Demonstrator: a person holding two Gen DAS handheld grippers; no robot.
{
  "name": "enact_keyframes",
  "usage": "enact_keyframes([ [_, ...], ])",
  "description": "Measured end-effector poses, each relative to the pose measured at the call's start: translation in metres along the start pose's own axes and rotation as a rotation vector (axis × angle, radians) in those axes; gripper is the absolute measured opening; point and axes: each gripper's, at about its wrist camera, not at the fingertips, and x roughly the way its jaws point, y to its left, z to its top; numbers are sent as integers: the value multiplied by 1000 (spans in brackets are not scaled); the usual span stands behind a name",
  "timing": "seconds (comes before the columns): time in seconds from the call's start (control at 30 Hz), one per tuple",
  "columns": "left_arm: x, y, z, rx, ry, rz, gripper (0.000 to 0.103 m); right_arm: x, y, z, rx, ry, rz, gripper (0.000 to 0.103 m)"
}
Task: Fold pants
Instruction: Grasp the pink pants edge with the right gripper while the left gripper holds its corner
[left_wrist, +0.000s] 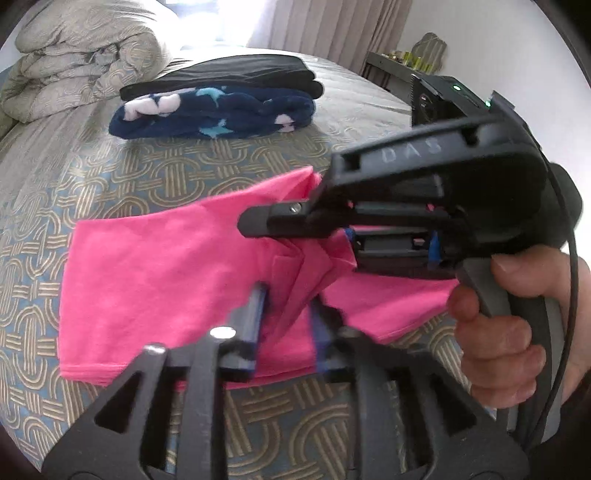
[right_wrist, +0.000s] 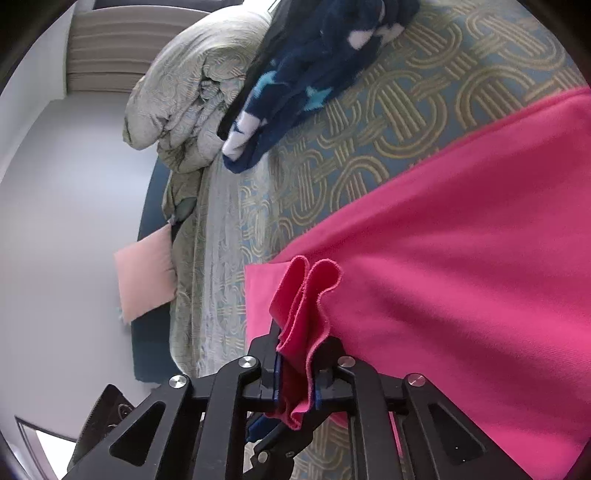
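Both grippers were on the pink pants (left_wrist: 155, 280) at this point, and I judged the fold to be mid-way: the garment lay part-doubled on the patterned bedspread (left_wrist: 74, 192), with one gathered corner lifted off it.

My right gripper (right_wrist: 297, 384) was clamped on that bunched edge; in its own view the fabric stood up in two ruffled loops straight ahead of the pads, and the rest of the pants spread away to the gripper's right and forward. From the left wrist view the same tool came in from the right side, pointing leftward across the cloth, with a hand (left_wrist: 517, 332) wrapped round its grey handle.

My left gripper (left_wrist: 286, 325) had its fingers apart, a fold of pink cloth standing between them without either pad pressing on it, so I counted it as not gripping. It pointed steeply down, just below the right gripper's tip.

Next, as I read it, the left needed to close on that fold so both held the same edge, then carry it over the flat part and lay it square. A stack of folded clothes (left_wrist: 218, 107) sat well beyond, further ahead of the left gripper, and a rolled duvet (left_wrist: 81, 55) beyond-left.
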Motion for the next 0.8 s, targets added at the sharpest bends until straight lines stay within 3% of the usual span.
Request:
enact_keyframes([
  [0.03, -1, -3, -1, 7, -2, -8, 47, -2, 1, 0, -2, -2, 8, 9],
  [0.07, -3, -4, -2, 15, -11, -13, 48, -5, 1, 1, 0, -6, 17, 9],
  [0.57, -31, 37, -3, -47, -88, -30, 53, -47, 10, 24, -8, -48, 105, 8],
  [0.8, -19, 54, -8, -86, -54, -5, 53, -81, -6, 39, -15, -43, 82, 8],
])
